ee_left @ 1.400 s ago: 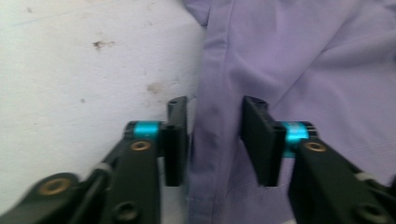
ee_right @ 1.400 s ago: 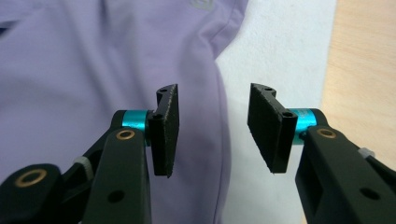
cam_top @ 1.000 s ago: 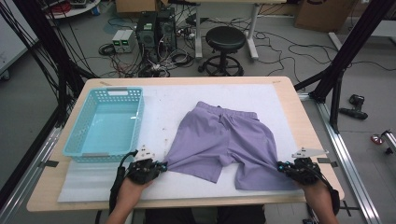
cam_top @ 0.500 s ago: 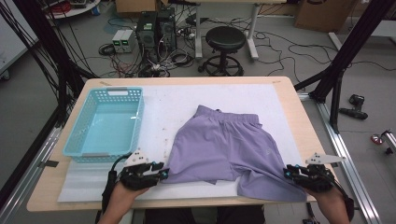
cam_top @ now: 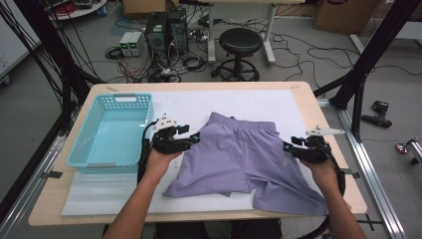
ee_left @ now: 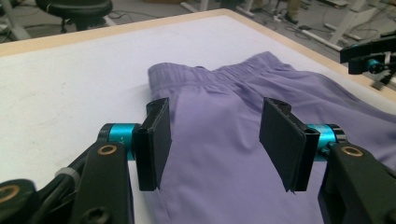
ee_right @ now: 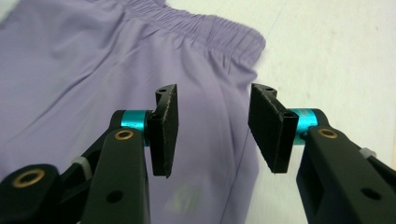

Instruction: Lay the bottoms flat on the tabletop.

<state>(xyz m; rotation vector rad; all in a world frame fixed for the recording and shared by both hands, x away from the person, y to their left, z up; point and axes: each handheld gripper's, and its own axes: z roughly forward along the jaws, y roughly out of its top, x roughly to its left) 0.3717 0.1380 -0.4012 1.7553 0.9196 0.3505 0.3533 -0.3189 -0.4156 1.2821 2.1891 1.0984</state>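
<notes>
Garment: lilac woven shorts with elastic waistband, spread flat on white mat over wooden table; waistband at far side, leg hems toward the person.
Left tongs: jaws apart, just been opening, nothing between them; poised over left edge of shorts, below waistband corner. In left gripper view cloth lies under the gap, pads clear of it.
Right tongs: jaws apart, also just been opening, empty; at right side seam of shorts. In right gripper view waistband end lies ahead of the jaws.
Axis: waistband runs left to right across the table, between the two tongs and beyond both.
Nearer hand: judged about equal; each has its own waistband corner just ahead.
Bystander: pale blue plastic mesh basket, empty, left of shorts.
Next move, judged: forward reach to waistband corners.
</notes>
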